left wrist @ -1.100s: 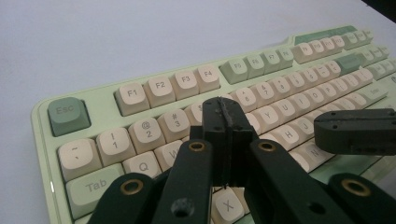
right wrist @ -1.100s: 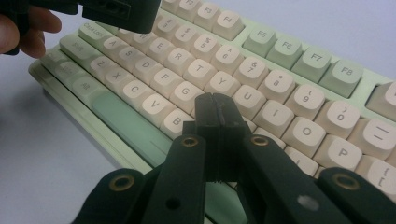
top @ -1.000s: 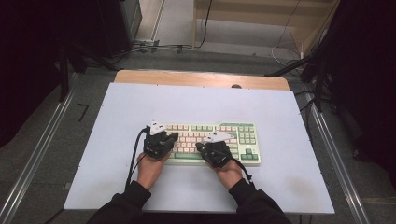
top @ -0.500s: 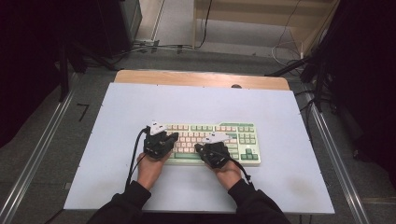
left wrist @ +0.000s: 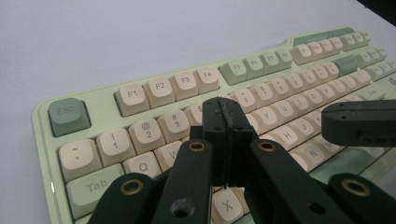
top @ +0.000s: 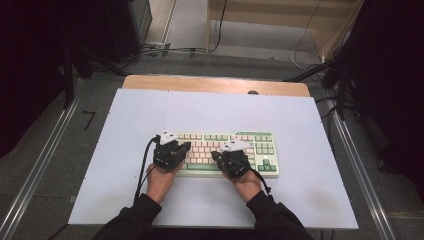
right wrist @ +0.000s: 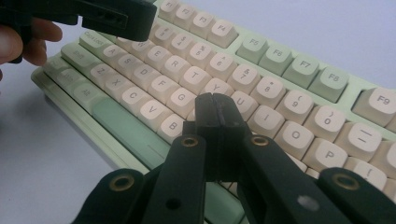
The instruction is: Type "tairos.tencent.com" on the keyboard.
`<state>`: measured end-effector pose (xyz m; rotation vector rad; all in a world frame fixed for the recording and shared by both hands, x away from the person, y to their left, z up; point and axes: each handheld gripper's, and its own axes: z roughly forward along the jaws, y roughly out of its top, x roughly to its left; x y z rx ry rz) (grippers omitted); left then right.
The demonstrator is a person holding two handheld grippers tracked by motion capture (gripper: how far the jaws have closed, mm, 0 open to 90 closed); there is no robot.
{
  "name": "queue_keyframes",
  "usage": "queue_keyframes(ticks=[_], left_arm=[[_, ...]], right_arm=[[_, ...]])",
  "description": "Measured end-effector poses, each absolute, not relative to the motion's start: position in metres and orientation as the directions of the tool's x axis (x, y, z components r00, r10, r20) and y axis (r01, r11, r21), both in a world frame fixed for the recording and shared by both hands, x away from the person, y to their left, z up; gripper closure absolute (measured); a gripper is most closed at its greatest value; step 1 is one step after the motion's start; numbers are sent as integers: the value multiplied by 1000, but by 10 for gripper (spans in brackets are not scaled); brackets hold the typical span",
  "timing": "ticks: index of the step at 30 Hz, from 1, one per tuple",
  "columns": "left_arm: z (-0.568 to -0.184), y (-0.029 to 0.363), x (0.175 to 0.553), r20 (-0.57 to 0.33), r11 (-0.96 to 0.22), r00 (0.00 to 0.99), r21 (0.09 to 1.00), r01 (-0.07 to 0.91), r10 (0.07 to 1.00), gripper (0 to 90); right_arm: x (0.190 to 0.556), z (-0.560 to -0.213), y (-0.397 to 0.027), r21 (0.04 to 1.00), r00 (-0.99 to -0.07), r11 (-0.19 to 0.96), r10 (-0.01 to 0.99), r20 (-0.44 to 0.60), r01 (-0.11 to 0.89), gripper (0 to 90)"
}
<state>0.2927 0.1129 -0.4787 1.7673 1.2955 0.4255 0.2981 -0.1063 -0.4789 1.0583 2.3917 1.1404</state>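
Keyboard: my pale green keyboard (top: 227,152) with cream and green keycaps lies flat on the white table top (top: 210,112), on the half nearest me and a little right of the middle, its long side running across in front of me.

Left gripper: I hold my left gripper (top: 182,147) over the left end of the keyboard. In the left gripper view its jaws are clenched, pressed flat against each other with nothing between them (left wrist: 225,122). The tips sit low over the letter rows, just above the keys right of the number 3 key (left wrist: 173,123); I cannot tell whether they touch a key.

Right gripper: my right gripper (top: 216,156) is over the middle of the keyboard, near its front edge. Its jaws are clenched too, closed on nothing (right wrist: 214,108). The tips hang above the keys around G, H and B, close to the green space bar (right wrist: 128,130); contact I cannot judge.

Between the two: the grippers stand near each other but apart. Each shows as a dark block in the other's gripper view.

My hands: my left hand (top: 161,181) and right hand (top: 248,186) come in from the near edge of the table, in dark sleeves, resting just in front of the keyboard.

Cables: a black cable (top: 145,167) trails from the left gripper back toward me.
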Motion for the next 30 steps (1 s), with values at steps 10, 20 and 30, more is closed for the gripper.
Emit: queue_keyframes(ticks=[10,20,30], left_arm=[[-480,108,293,-216,-79,410,801,593,886,900],[-483,96,296,-211,-96,425,798,595,880,900],[-486,83,301,-204,-110,436,797,594,877,900]], right_arm=[[300,-476,-112,763,-676,404,735,58,505,871],[300,-476,-114,766,-674,400,736,59,504,871],[301,-476,-116,765,-666,395,744,60,510,871]])
